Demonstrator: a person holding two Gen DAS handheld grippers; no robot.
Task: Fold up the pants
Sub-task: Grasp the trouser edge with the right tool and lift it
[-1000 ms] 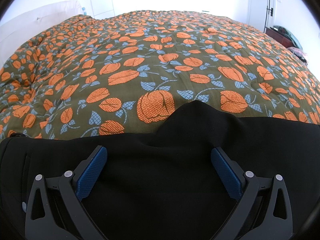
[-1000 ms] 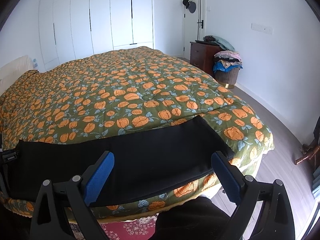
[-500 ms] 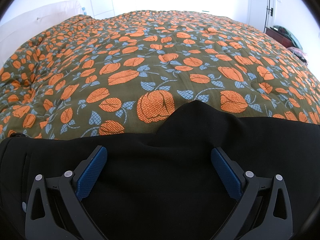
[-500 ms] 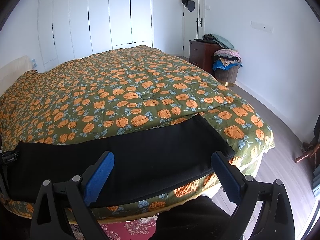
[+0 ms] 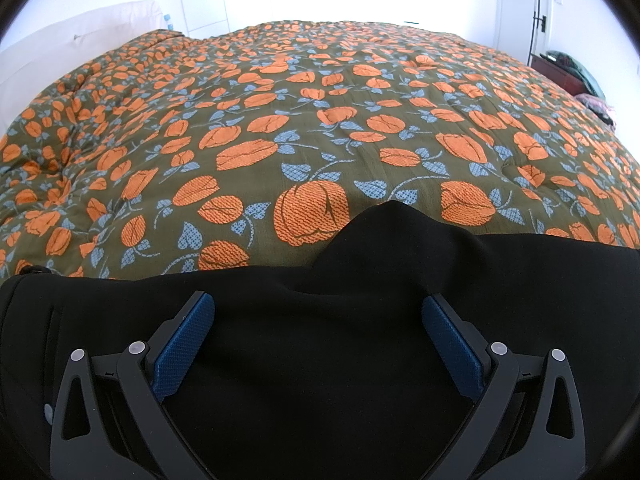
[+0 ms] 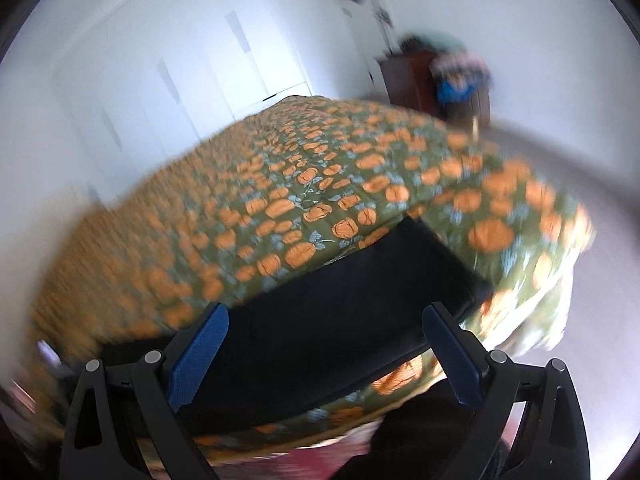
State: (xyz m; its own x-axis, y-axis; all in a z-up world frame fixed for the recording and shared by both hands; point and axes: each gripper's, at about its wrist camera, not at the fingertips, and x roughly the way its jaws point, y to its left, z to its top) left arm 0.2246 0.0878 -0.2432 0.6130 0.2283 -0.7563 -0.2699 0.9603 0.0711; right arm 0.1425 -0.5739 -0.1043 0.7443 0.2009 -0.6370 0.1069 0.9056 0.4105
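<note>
Black pants (image 6: 344, 304) lie in a long flat strip along the near edge of the bed, legs laid together, their hem end toward the bed's right corner. In the left wrist view the pants (image 5: 320, 360) fill the lower half, with a raised bump of cloth at the far edge. My left gripper (image 5: 318, 320) hovers open right over the cloth, blue pads (image 5: 184, 344) wide apart, nothing between them. My right gripper (image 6: 324, 328) is open too, above the leg end of the strip. The right wrist view is blurred by motion.
The bed carries an olive quilt with orange flowers (image 5: 312, 120). A white headboard (image 5: 80, 40) is at the left. White wardrobe doors (image 6: 208, 60) stand behind the bed. A dark dresser with piled clothes (image 6: 444, 80) is by the right wall. Grey floor (image 6: 600, 320) lies right of the bed.
The right gripper has swung and tilted quickly, closer to the pants' leg end; its view is now smeared. The left gripper and the pants stay as they were.
</note>
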